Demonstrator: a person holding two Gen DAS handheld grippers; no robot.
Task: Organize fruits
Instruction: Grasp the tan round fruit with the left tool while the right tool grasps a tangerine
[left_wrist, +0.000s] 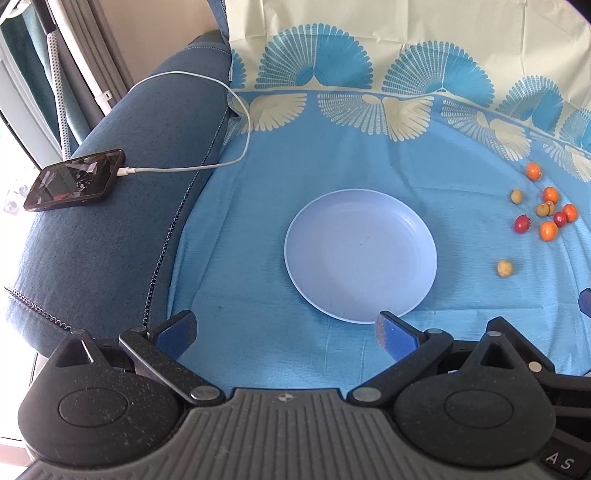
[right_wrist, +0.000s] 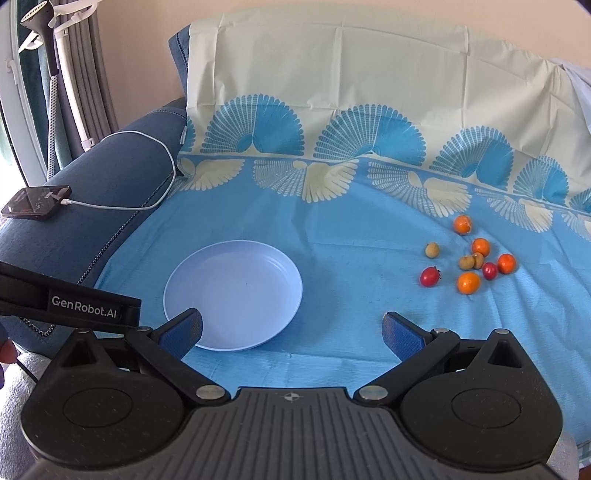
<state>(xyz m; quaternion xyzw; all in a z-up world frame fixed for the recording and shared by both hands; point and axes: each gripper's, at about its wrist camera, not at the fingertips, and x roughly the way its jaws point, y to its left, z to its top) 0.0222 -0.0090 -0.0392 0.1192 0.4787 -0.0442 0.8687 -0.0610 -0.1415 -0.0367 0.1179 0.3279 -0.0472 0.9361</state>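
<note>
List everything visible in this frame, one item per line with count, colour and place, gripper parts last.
plate: 1, pale lilac, empty, centre of the cloth
orange fruits: 4, orange, on the cloth right of the plate
red fruits: 2, red, in the same cluster
yellowish fruits: 4 in the left wrist view, tan, two touching, two apart
cloth: 1, blue with cream fan print, over the sofa
phone: 1, black, on the sofa arm
cable: 1, white, plugged into the phone
left gripper: open, empty
right gripper: open, empty

Both claws wide apart, empty
</note>
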